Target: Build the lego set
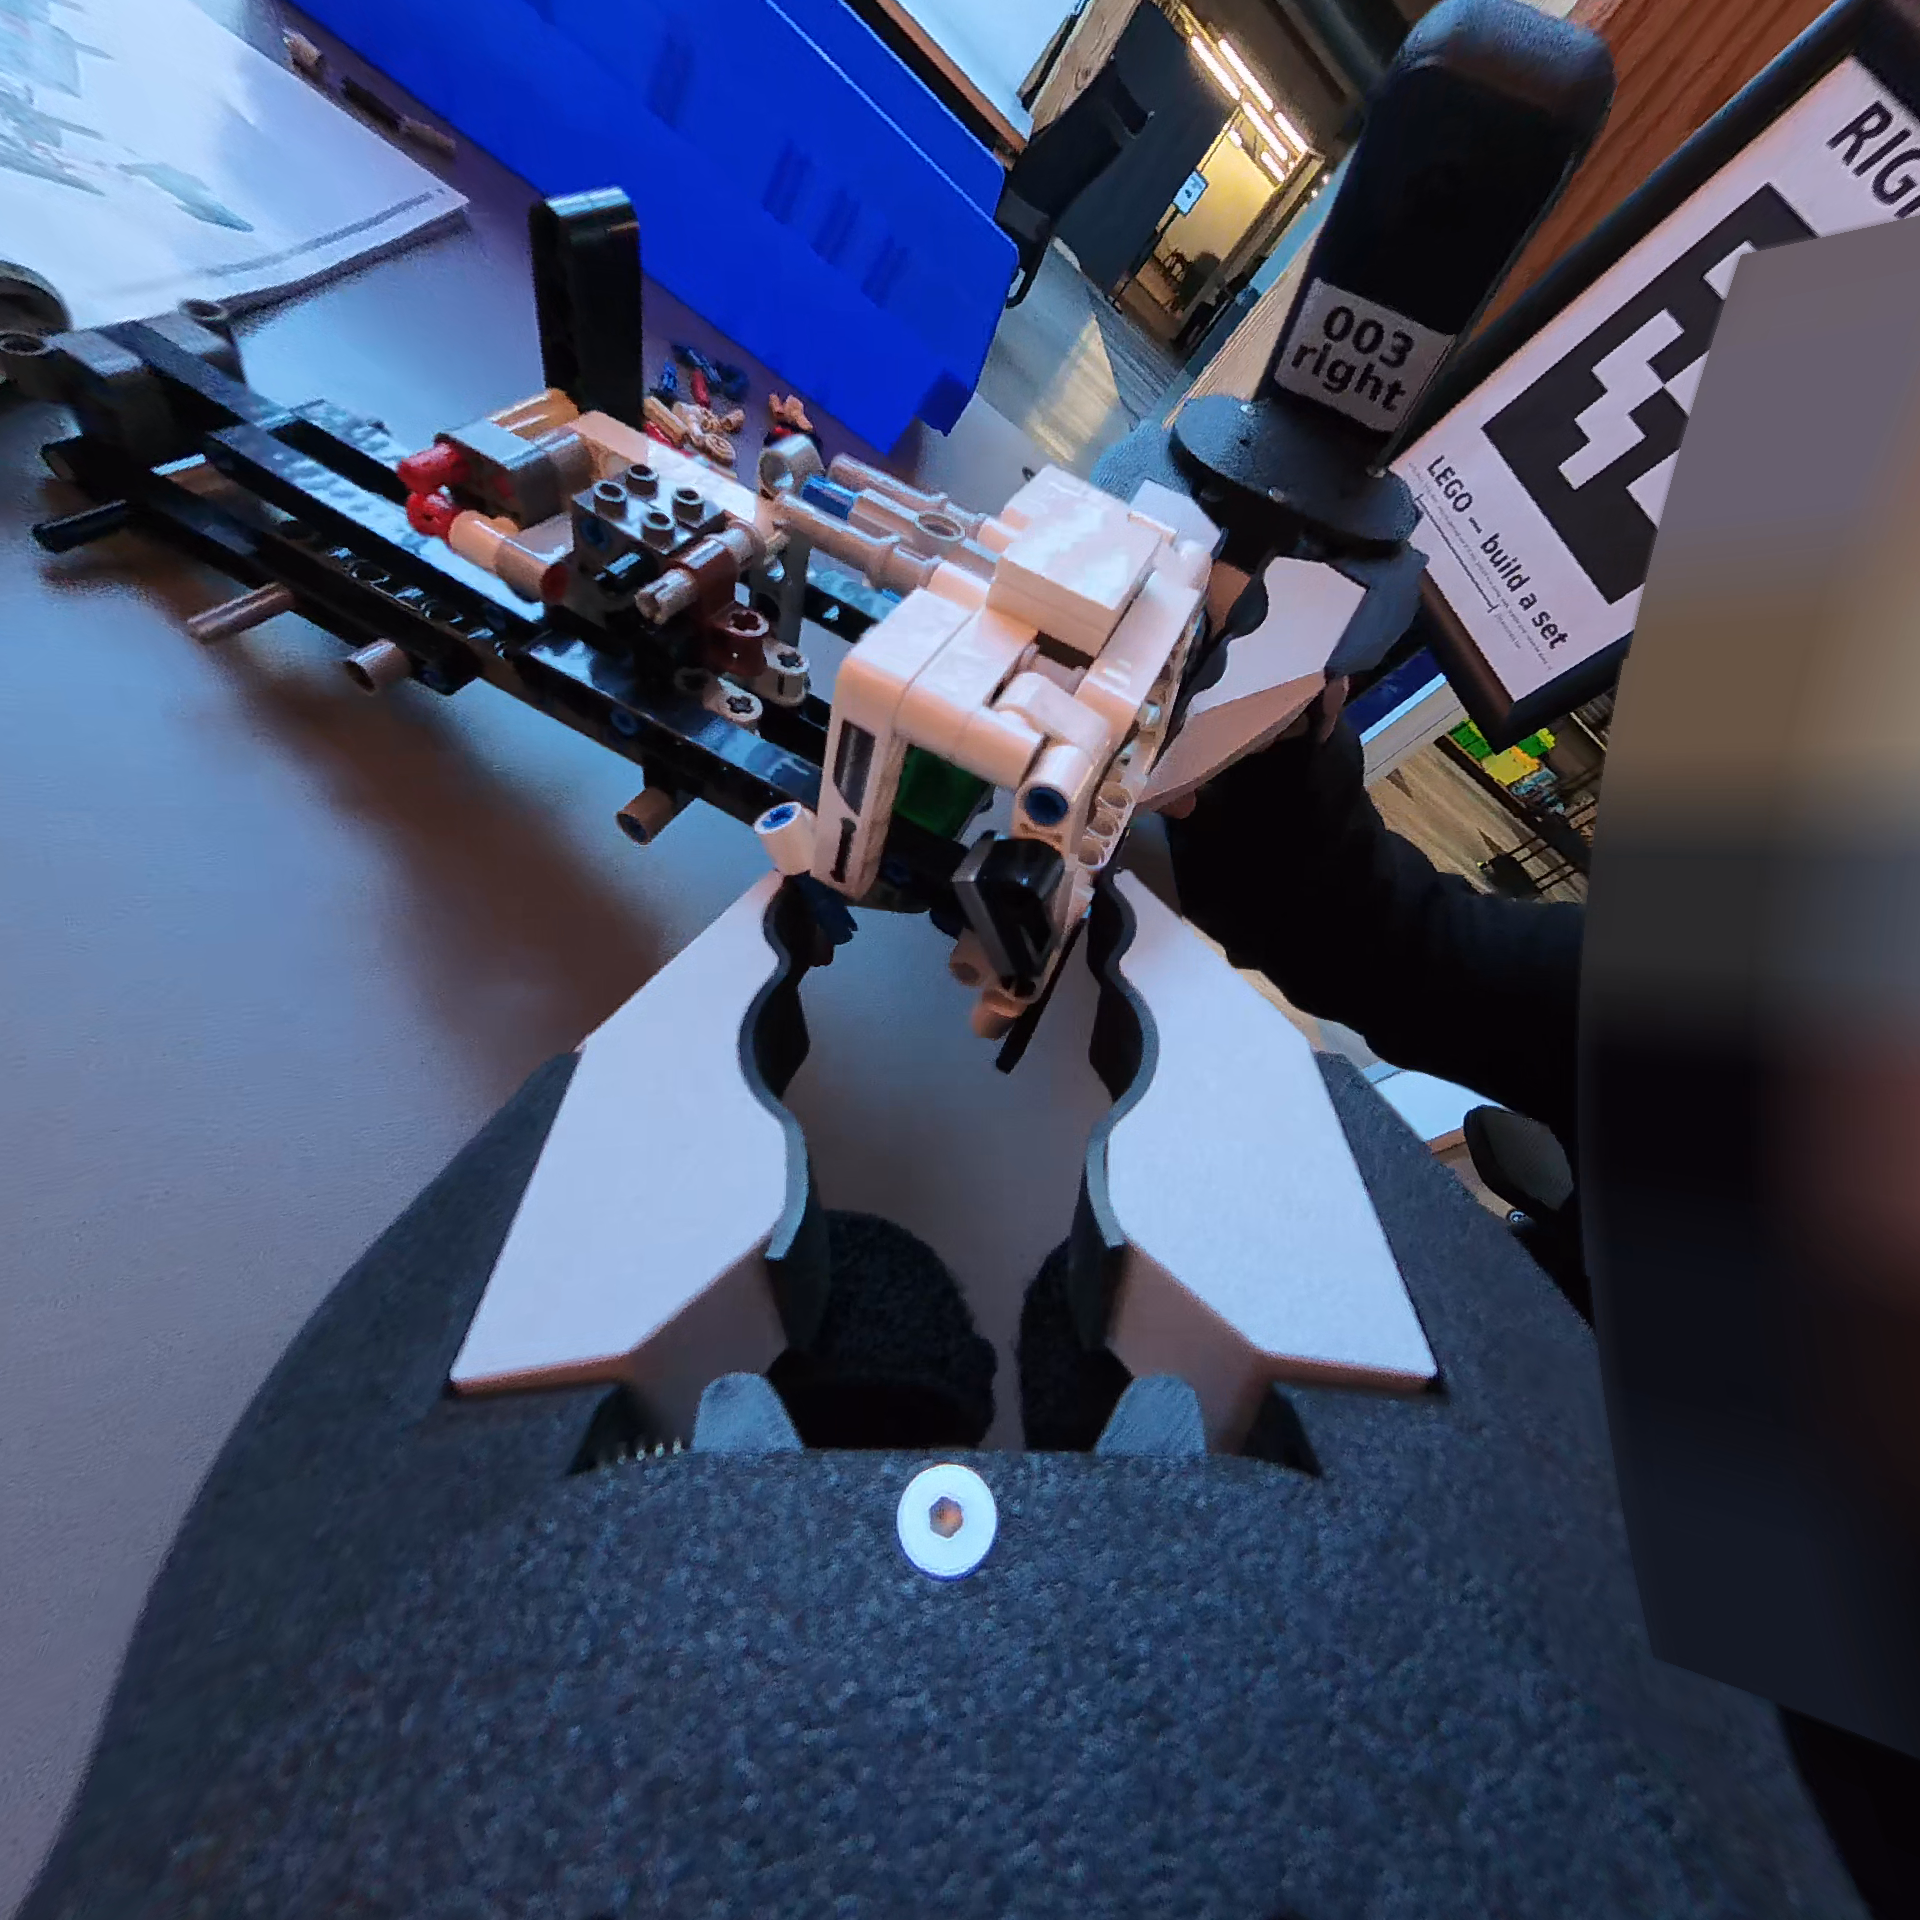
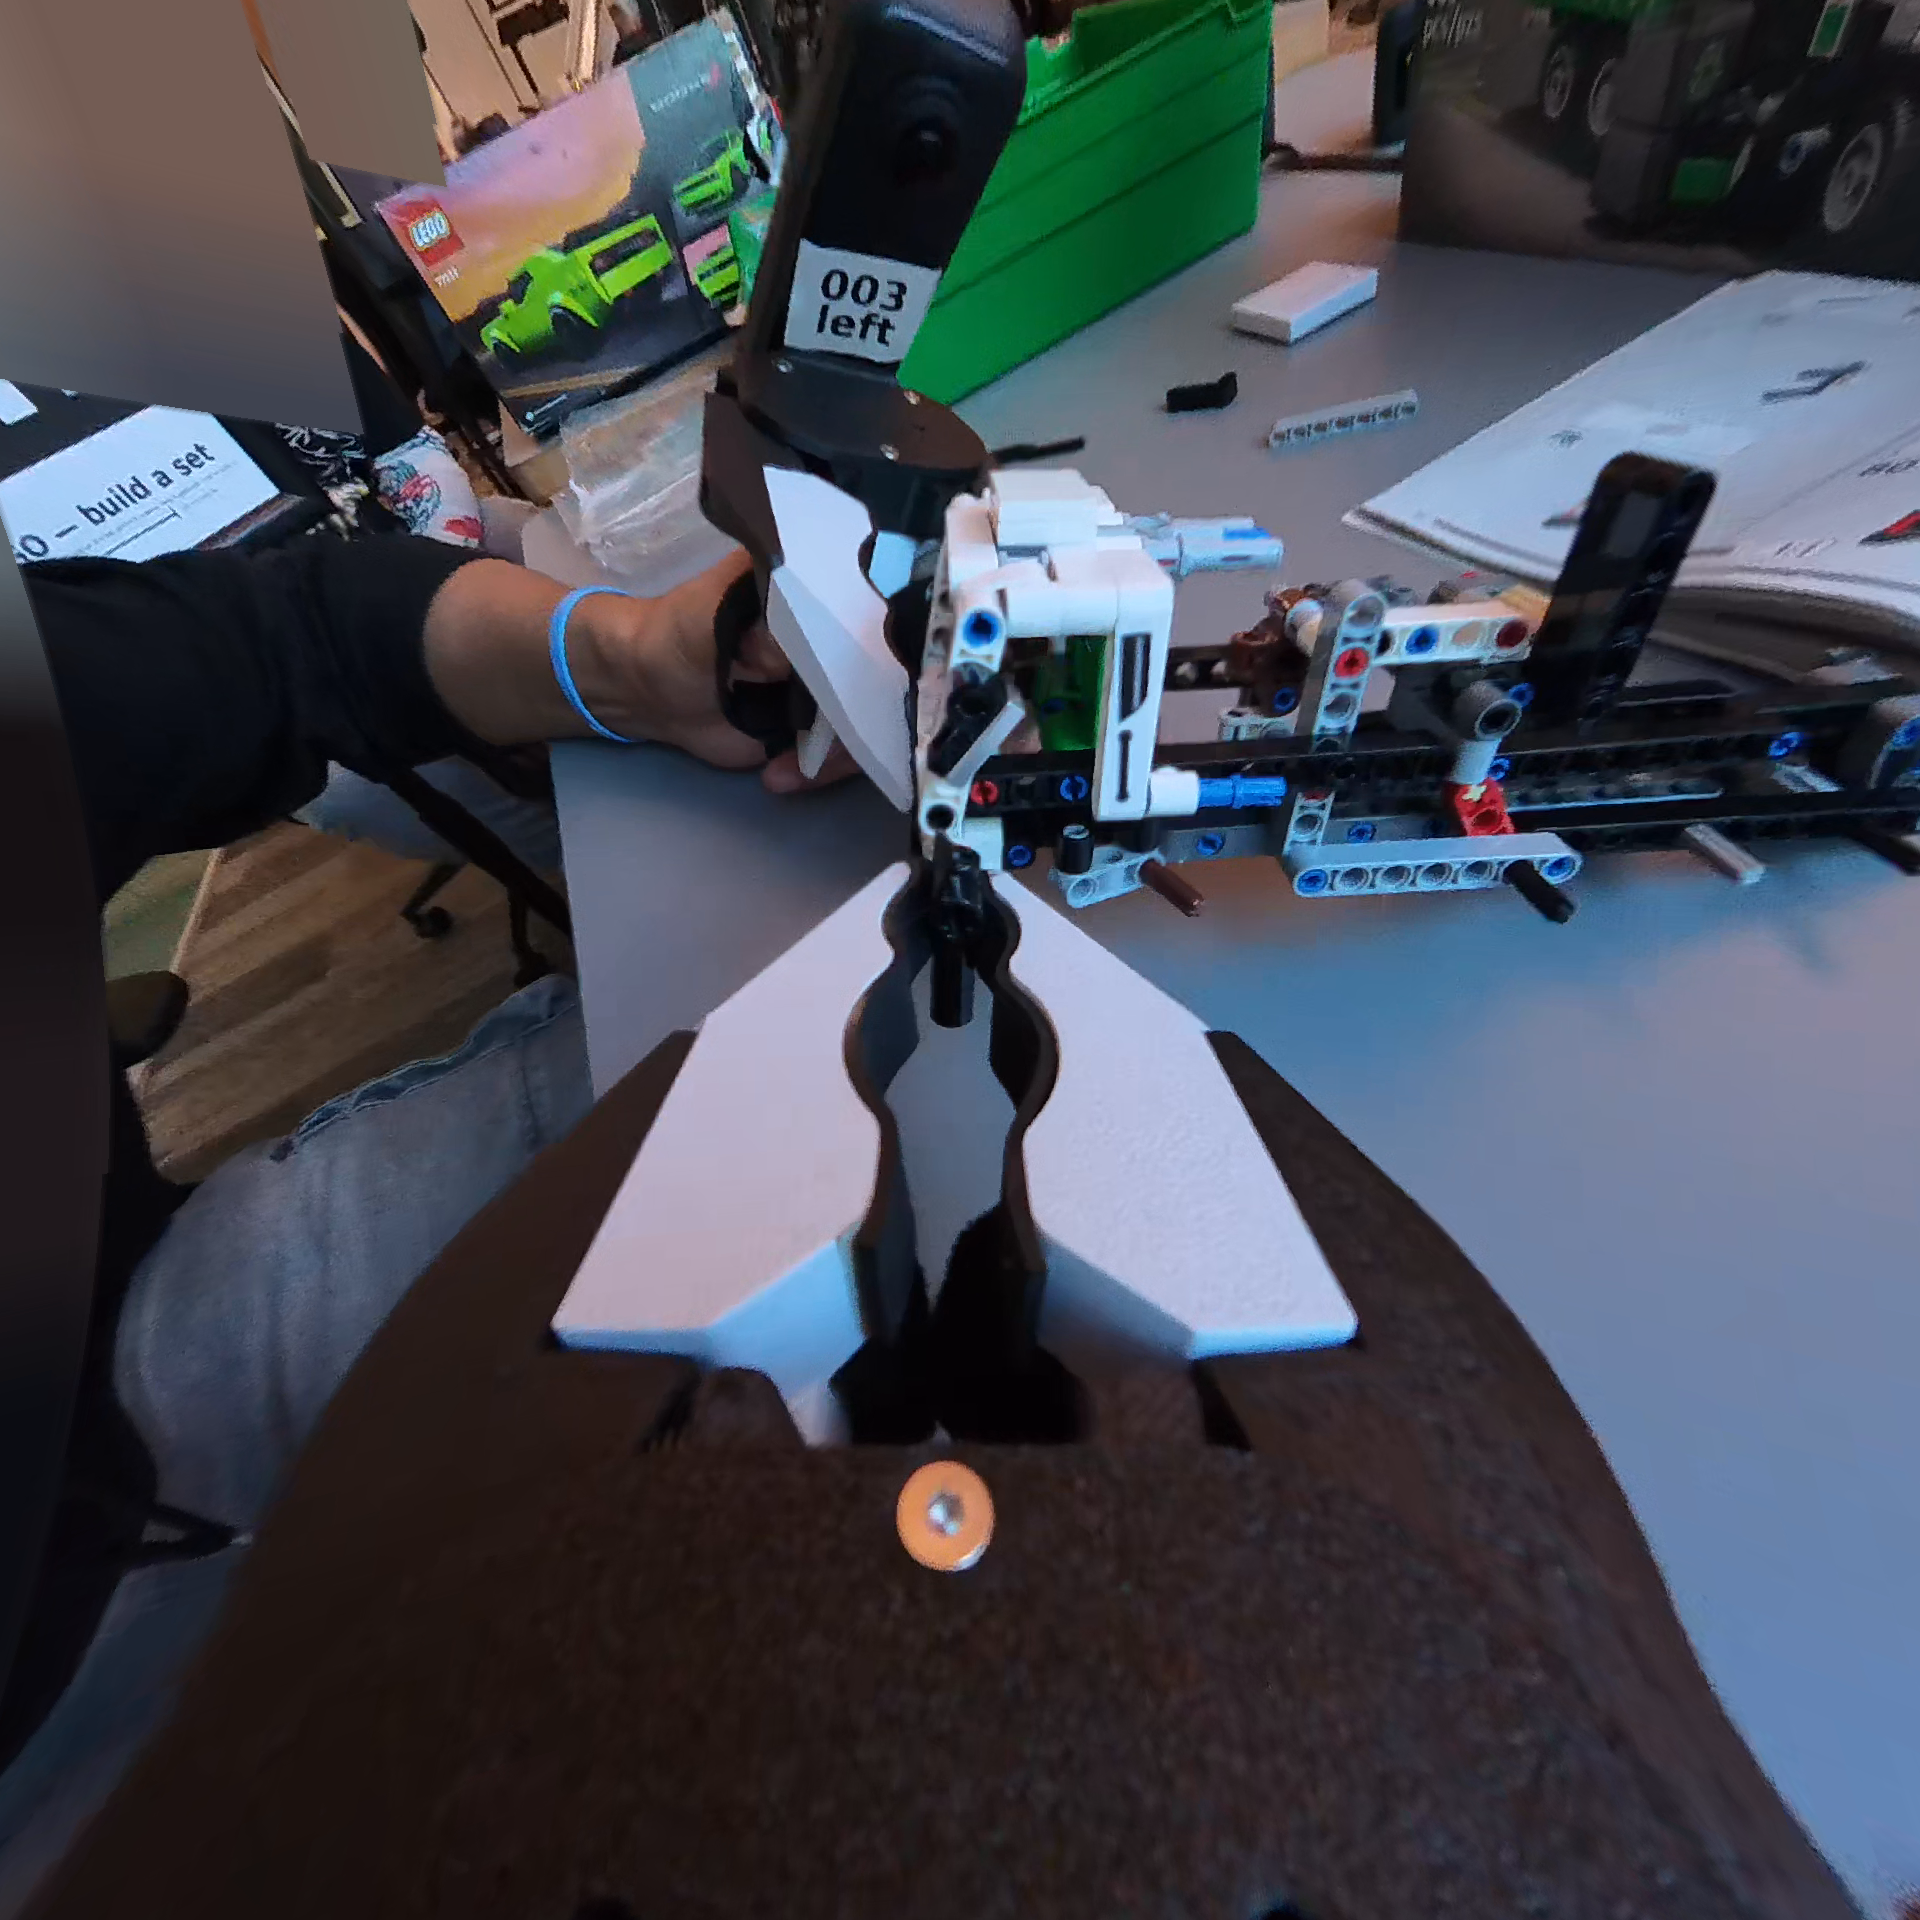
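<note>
A long black lego chassis [image 1: 343, 540] lies on the grey table, with a white cab [image 1: 997, 665] at its near end. My left gripper [image 1: 945, 899] has its jaws wide around the cab's lower end, both tips against it. In the right wrist view it [image 2: 862, 665] presses on the cab's [image 2: 1081, 613] left side. My right gripper [image 2: 951, 888] is shut on a small black pin piece [image 2: 951, 935], held against the cab's lower front corner. In the left wrist view the right gripper [image 1: 1247, 665] sits at the cab's right side.
A blue bin [image 1: 727, 156], an instruction booklet [image 1: 156, 156] and loose small pieces [image 1: 707, 400] lie behind the chassis. The right wrist view shows a green bin [image 2: 1091, 208], a lego box [image 2: 582, 270], a white brick [image 2: 1304, 301], a grey beam [image 2: 1340, 418] and the table edge [image 2: 566, 883]. Only a small space, under 4 cm, lies between the two pairs of fingers. From my left tips it is roughly 25 centimeters to the grey beam [image 2: 1340, 418]; from my right, 30 centimeters.
</note>
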The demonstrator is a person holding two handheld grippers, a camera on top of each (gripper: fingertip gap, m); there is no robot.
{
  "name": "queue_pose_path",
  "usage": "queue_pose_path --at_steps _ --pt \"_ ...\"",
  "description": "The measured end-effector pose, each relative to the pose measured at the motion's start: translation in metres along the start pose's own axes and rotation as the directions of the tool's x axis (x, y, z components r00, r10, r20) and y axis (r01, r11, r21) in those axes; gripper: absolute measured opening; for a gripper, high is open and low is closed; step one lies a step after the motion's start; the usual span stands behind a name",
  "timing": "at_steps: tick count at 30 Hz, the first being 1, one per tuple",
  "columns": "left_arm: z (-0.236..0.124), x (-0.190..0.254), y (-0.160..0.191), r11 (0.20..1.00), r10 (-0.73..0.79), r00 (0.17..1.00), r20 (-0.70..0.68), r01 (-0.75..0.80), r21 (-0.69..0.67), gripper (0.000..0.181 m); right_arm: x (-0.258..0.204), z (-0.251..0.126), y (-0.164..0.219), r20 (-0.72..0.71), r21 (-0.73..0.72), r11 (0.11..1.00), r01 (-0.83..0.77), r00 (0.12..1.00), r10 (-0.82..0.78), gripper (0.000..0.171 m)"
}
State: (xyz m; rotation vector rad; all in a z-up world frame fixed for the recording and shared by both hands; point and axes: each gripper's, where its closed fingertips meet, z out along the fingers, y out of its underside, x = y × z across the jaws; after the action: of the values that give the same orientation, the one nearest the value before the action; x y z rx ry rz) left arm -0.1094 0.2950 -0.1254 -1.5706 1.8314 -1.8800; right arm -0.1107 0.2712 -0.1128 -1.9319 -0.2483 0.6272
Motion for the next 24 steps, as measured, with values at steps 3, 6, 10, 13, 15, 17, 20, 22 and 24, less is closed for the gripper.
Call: queue_pose_path --at_steps 3,6,10,13,15,17,20,22,24 --pt "0.0 0.001 -0.001 1.0 -0.001 1.0 -0.006 0.001 0.004 0.053 0.0 -0.001 -0.003 -0.025 0.02 0.999 0.033 0.999 -0.033 0.006" --pt "0.0 0.001 -0.002 1.0 0.002 1.0 -0.003 -0.002 0.005 0.053 0.0 -0.001 -0.003 -0.031 0.037 0.998 0.057 0.998 -0.056 0.006" --pt "0.002 0.001 -0.001 1.0 0.022 1.0 0.013 -0.022 -0.003 0.053 -0.001 -0.002 -0.001 -0.031 0.033 0.997 0.067 0.997 -0.066 0.006" --pt "0.003 0.0 0.001 0.999 0.038 0.999 0.031 -0.038 -0.022 0.054 0.001 -0.006 0.001 -0.035 0.043 0.996 0.072 0.997 -0.07 0.006" --pt "0.003 -0.003 0.004 0.996 0.076 0.995 0.07 -0.072 -0.051 0.054 0.005 -0.011 0.005 -0.061 0.033 0.997 0.074 0.996 -0.072 0.006" --pt "0.004 -0.006 0.011 0.988 0.122 0.987 0.108 -0.111 -0.104 0.054 0.003 -0.018 0.012 -0.06 0.025 0.997 0.072 0.996 -0.07 0.006" --pt "0.006 -0.009 0.02 0.973 0.182 0.972 0.145 -0.157 -0.17 0.054 0.002 -0.023 0.038 -0.094 -0.078 0.994 0.081 0.992 -0.088 0.006" --pt "0.007 -0.01 0.023 0.965 0.205 0.966 0.158 -0.172 -0.197 0.054 0.002 -0.025 0.066 -0.124 -0.234 0.971 0.054 0.989 -0.085 0.006" --pt "0.008 -0.011 0.026 0.958 0.222 0.961 0.167 -0.183 -0.22 0.054 0.003 -0.028 0.076 -0.158 -0.285 0.956 0.071 0.98 -0.12 0.006"
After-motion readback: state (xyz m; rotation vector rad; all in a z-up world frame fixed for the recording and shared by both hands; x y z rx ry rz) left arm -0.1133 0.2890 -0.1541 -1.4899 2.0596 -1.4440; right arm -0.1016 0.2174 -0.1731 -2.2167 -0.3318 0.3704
